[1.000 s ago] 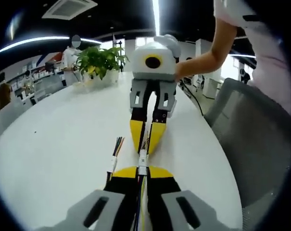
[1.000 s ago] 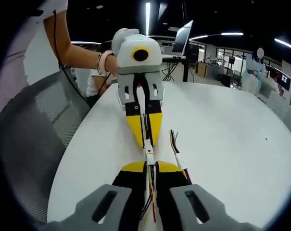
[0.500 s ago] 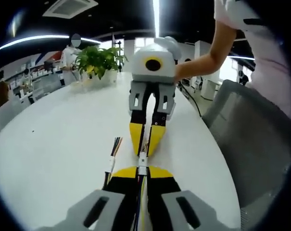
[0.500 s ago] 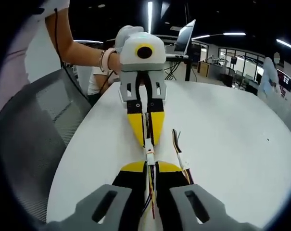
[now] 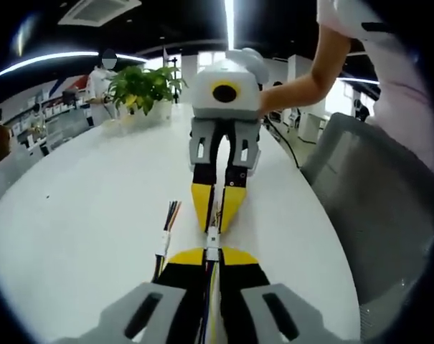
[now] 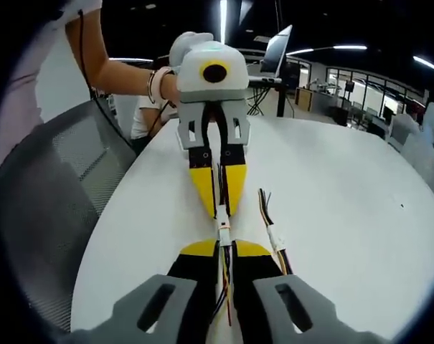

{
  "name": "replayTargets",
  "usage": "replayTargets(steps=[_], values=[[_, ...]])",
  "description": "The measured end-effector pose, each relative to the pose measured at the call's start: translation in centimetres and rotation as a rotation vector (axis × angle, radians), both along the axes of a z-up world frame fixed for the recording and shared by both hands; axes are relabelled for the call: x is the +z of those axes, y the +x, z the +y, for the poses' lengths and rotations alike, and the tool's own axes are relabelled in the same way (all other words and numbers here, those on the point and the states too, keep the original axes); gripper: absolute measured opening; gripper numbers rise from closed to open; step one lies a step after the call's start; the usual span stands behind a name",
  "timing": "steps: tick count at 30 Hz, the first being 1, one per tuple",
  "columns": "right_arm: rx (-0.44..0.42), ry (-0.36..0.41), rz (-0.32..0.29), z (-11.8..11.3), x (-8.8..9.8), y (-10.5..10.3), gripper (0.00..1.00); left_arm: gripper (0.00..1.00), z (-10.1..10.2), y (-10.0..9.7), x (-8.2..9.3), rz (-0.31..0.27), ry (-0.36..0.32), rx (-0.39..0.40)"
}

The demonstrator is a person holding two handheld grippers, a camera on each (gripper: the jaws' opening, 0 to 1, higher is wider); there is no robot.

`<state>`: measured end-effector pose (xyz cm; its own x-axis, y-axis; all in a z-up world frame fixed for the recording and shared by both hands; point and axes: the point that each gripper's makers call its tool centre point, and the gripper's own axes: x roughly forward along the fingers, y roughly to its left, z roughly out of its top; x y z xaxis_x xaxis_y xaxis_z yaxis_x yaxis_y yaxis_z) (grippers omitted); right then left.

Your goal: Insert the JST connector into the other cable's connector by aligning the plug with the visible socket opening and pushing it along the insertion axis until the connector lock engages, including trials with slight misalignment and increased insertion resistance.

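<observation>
My left gripper (image 5: 212, 253) rises from the bottom of the left gripper view, shut on a bundle of coloured wires. Their white JST connector (image 5: 212, 237) sticks out past the yellow tips. Facing it tip to tip is my right gripper (image 5: 215, 222), shut on the other cable. In the right gripper view the right gripper (image 6: 224, 248) holds its wires, and the white connectors (image 6: 224, 233) meet in the small gap before the left gripper (image 6: 222, 213). The two housings touch in line; I cannot tell whether the lock is engaged. Both grippers hover just over the white table (image 5: 80, 208).
A spare cable (image 5: 166, 235) with a white plug lies on the table beside the grippers, also in the right gripper view as the spare cable (image 6: 274, 235). A potted plant (image 5: 141, 86) stands at the far end. A grey mesh chair (image 5: 378, 208) borders the table edge. A person's forearm (image 6: 123, 72) holds the left gripper.
Both views have drifted slightly. The grippers stay tip to tip, with the connectors still together between them.
</observation>
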<state>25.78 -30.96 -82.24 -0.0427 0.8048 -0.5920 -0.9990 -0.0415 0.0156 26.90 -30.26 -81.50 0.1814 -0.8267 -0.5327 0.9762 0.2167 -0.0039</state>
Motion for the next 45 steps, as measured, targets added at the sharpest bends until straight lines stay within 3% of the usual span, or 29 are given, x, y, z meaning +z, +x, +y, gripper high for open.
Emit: replayTargets(steps=[10, 12, 27, 39, 45], values=[[-0.011, -0.027, 0.027, 0.2, -0.4, -0.4, 0.03, 0.0, -0.3, -0.1, -0.1, 0.019, -0.005, 0.002], [-0.008, -0.04, 0.016, 0.2, -0.5, -0.3, 0.03, 0.0, -0.4, 0.0, -0.3, -0.003, 0.015, -0.01], [-0.002, -0.051, 0.003, -0.3, -1.0, 0.4, 0.03, 0.0, -1.0, -0.1, -0.5, -0.017, 0.006, -0.038], [-0.012, -0.053, -0.034, -0.2, -1.5, 1.4, 0.03, 0.0, -1.3, 0.5, -0.6, -0.038, -0.006, -0.014], [-0.007, -0.069, -0.051, 0.0, -2.2, 1.6, 0.04, 0.0, -0.9, 0.4, -2.0, -0.059, 0.043, -0.018]])
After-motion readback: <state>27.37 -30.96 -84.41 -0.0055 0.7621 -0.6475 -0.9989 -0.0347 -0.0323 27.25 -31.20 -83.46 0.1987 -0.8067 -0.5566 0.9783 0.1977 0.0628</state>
